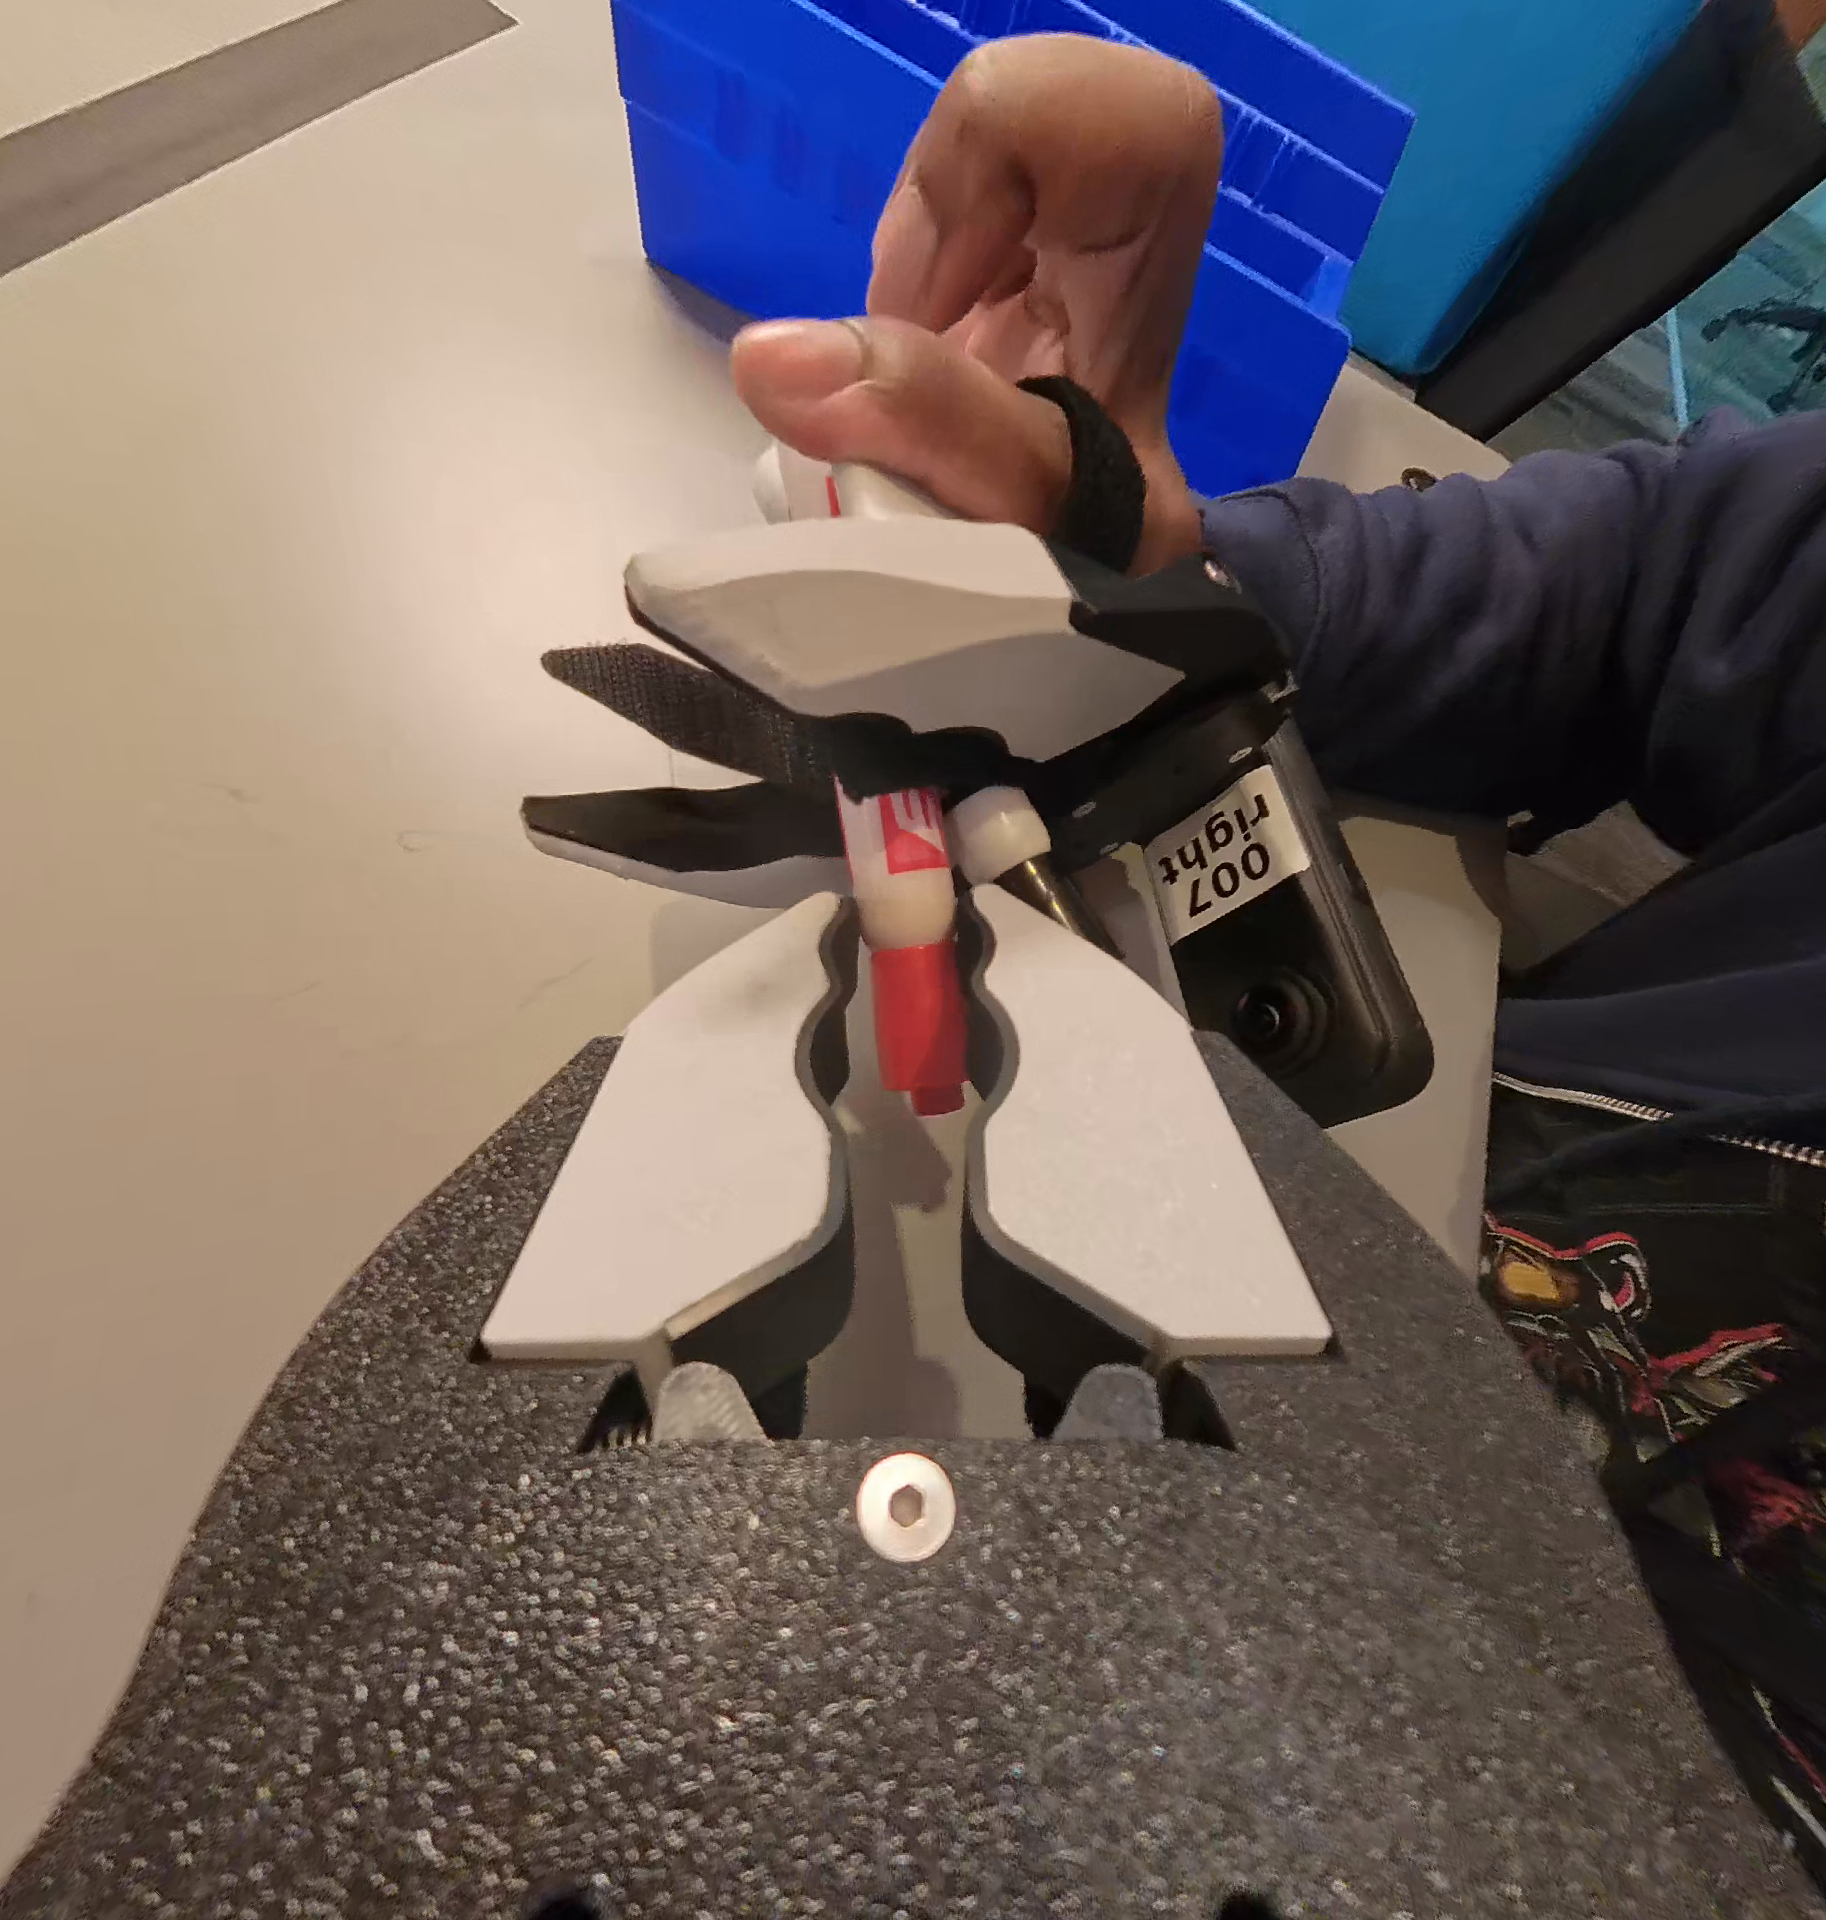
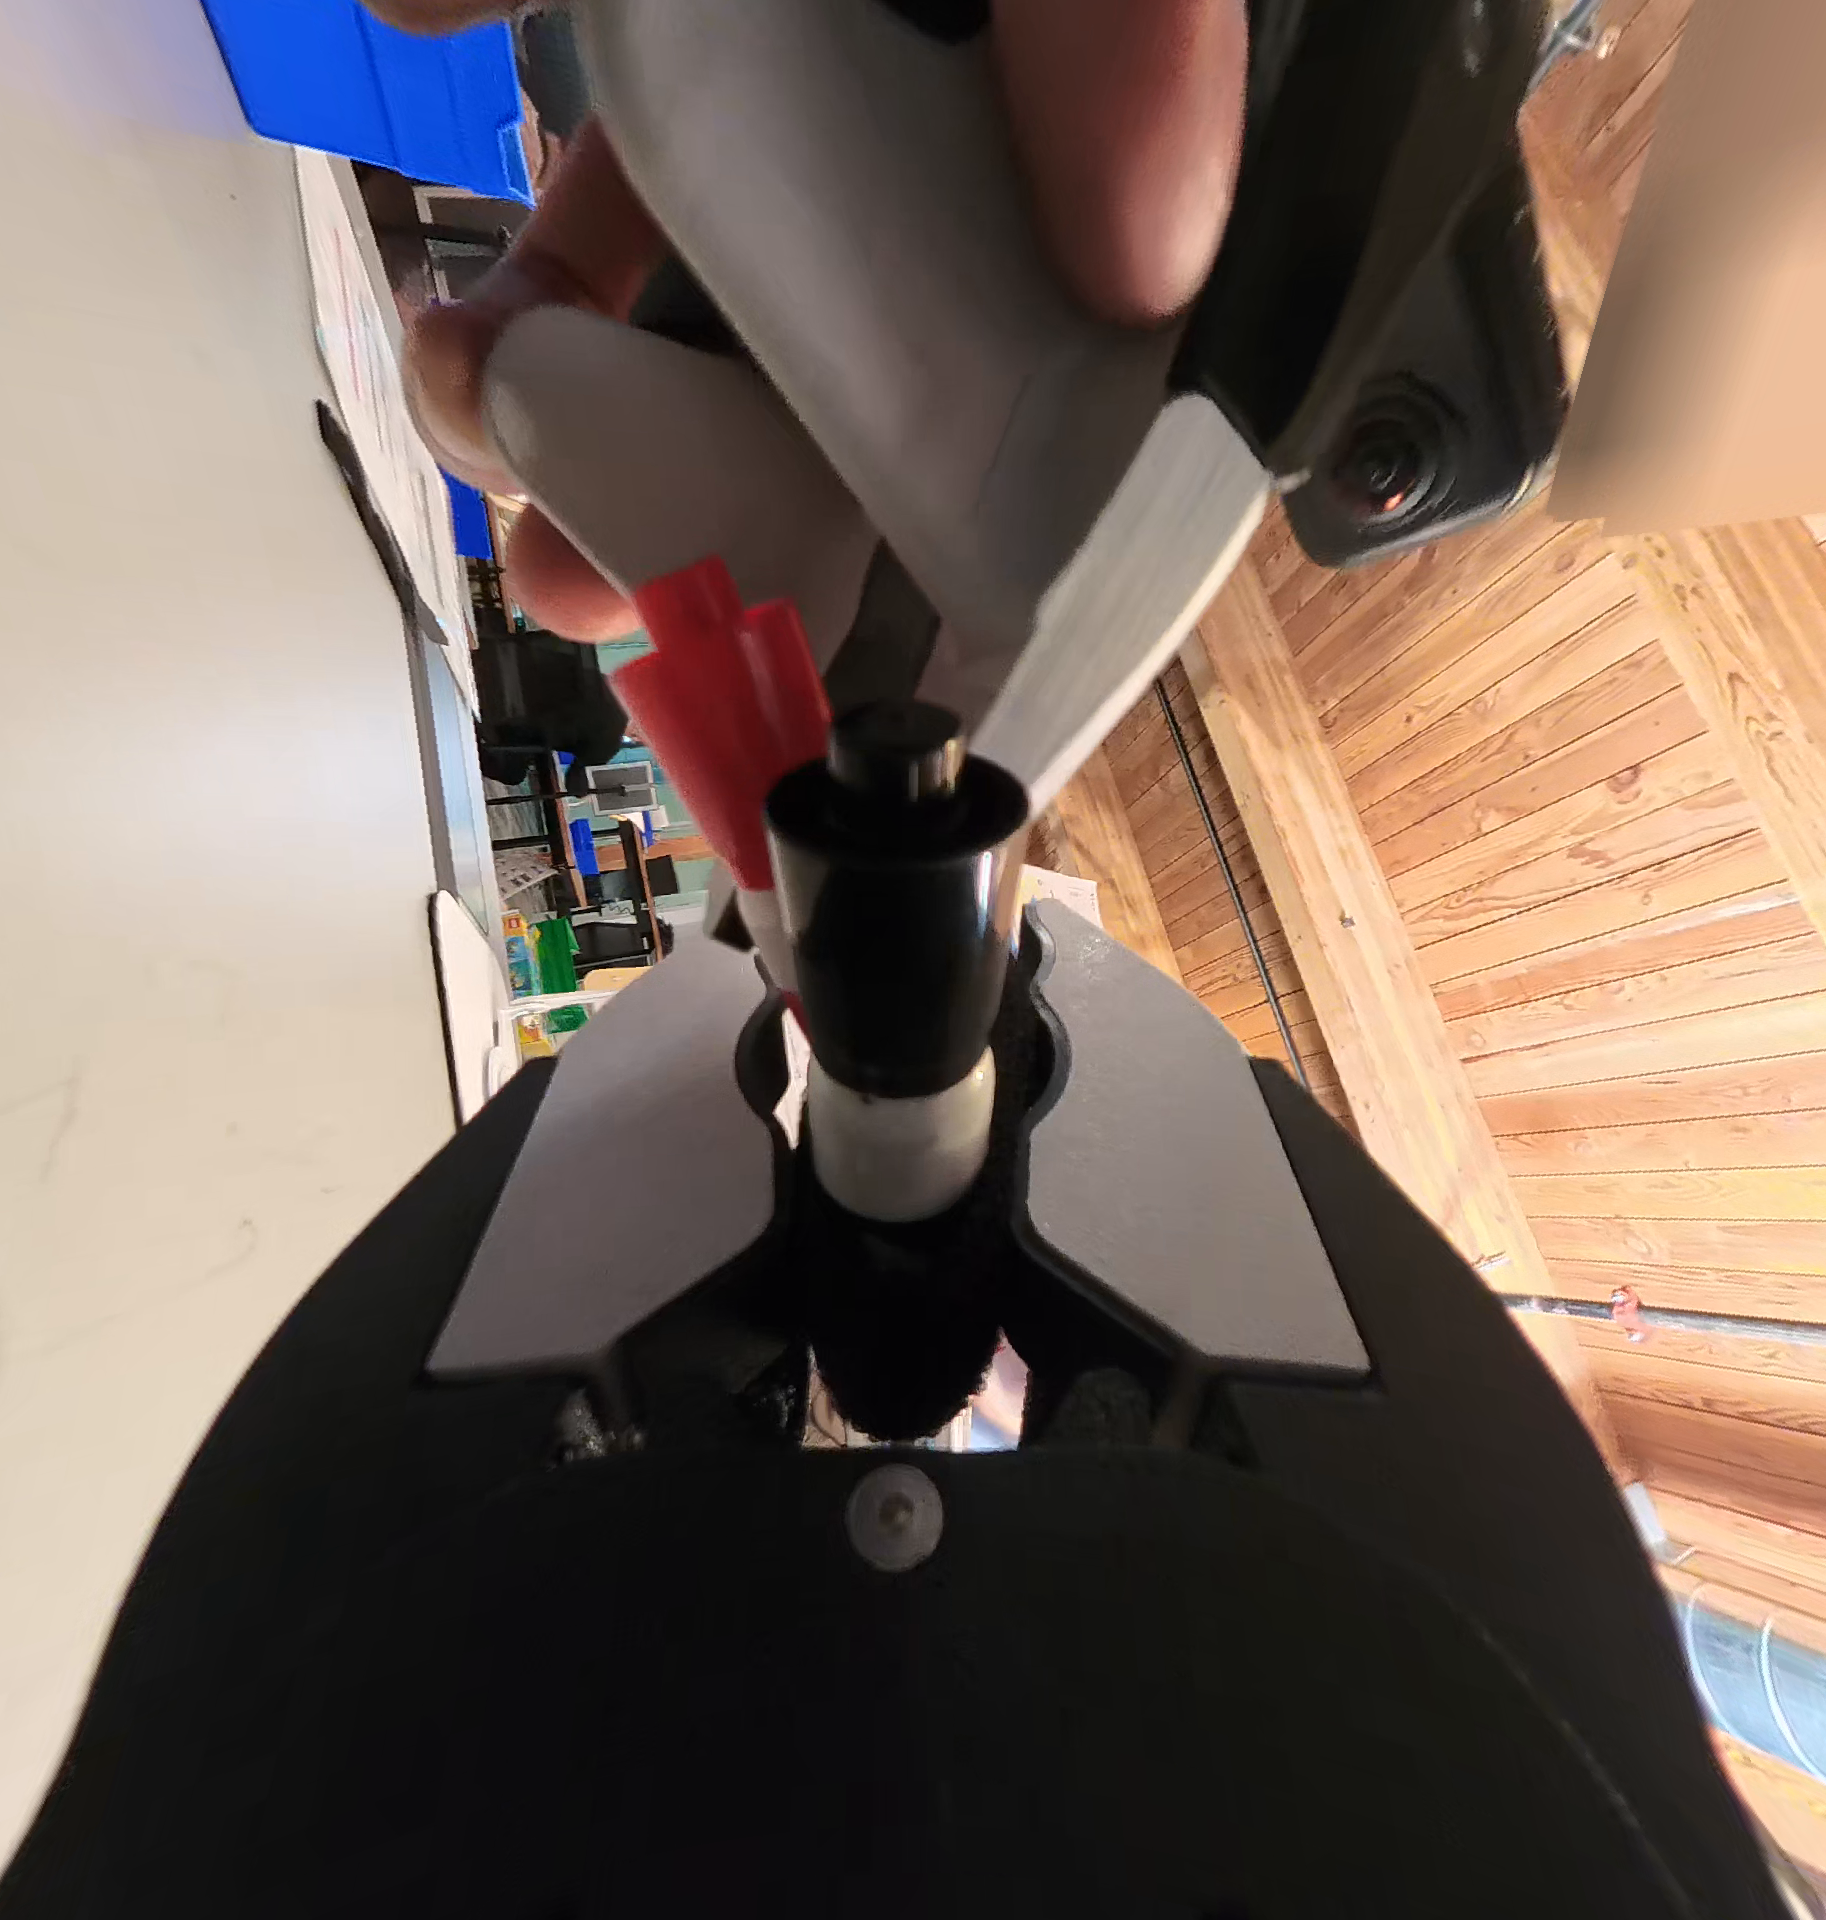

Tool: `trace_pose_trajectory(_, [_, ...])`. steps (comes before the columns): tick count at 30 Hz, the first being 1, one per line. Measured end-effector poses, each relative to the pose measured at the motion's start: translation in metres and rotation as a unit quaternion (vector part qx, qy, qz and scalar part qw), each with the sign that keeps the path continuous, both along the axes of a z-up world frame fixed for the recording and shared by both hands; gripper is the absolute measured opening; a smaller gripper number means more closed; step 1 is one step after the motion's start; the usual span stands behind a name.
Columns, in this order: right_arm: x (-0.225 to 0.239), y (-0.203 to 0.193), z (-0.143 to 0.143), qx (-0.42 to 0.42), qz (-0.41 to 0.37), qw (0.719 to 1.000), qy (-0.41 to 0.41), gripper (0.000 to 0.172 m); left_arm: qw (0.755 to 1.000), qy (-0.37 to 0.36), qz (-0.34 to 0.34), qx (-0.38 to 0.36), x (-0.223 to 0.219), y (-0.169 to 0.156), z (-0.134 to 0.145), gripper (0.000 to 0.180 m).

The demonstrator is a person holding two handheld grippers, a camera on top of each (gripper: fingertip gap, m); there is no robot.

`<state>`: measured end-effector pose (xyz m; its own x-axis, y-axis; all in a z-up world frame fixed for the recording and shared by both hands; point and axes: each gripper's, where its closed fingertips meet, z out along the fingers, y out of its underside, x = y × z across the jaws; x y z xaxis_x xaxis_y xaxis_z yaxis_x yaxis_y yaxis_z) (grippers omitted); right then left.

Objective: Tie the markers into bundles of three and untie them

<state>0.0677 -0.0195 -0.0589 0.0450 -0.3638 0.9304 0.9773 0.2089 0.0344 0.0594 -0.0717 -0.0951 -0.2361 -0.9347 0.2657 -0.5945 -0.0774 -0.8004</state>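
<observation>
In the left wrist view my left gripper (image 1: 909, 904) is shut on the red cap of a white marker (image 1: 914, 1008) that points toward the camera. A black hook-and-loop strap (image 1: 680, 707) wraps this marker and a second one (image 1: 997, 831) beside it. My right gripper (image 1: 587, 717) comes in from the right, held by a hand (image 1: 1034, 270), and clamps the bundle at the strap. In the right wrist view my right gripper (image 2: 904, 956) is shut on the strapped bundle. A black-capped marker (image 2: 888, 914) sticks out of it, with red caps (image 2: 722, 686) behind. The strap (image 2: 898, 1309) fills the jaws.
The beige table (image 1: 265, 520) lies below the bundle. A blue plastic bin (image 1: 836, 156) stands at the back of it. The person's dark sleeve (image 1: 1511, 644) crosses on the right. A wooden plank surface (image 2: 1511, 935) fills the right of the right wrist view.
</observation>
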Motion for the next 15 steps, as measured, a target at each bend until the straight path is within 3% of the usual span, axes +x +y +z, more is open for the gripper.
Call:
trace_pose_trajectory(1, [0.000,-0.002,-0.001,0.000,0.001,1.000,-0.002,0.041,1.000,0.004,-0.002,-0.008,0.000,-0.001,0.000,0.018])
trace_pose_trajectory(11, [-0.008,-0.011,-0.004,-0.018,0.037,0.999,0.018,0.041,0.982,0.050,-0.022,-0.178,-0.003,-0.017,0.000,0.024])
trace_pose_trajectory(15, [-0.012,-0.012,-0.010,-0.034,0.048,0.998,0.023,0.041,0.976,0.059,-0.023,-0.207,-0.002,-0.020,0.000,0.025])
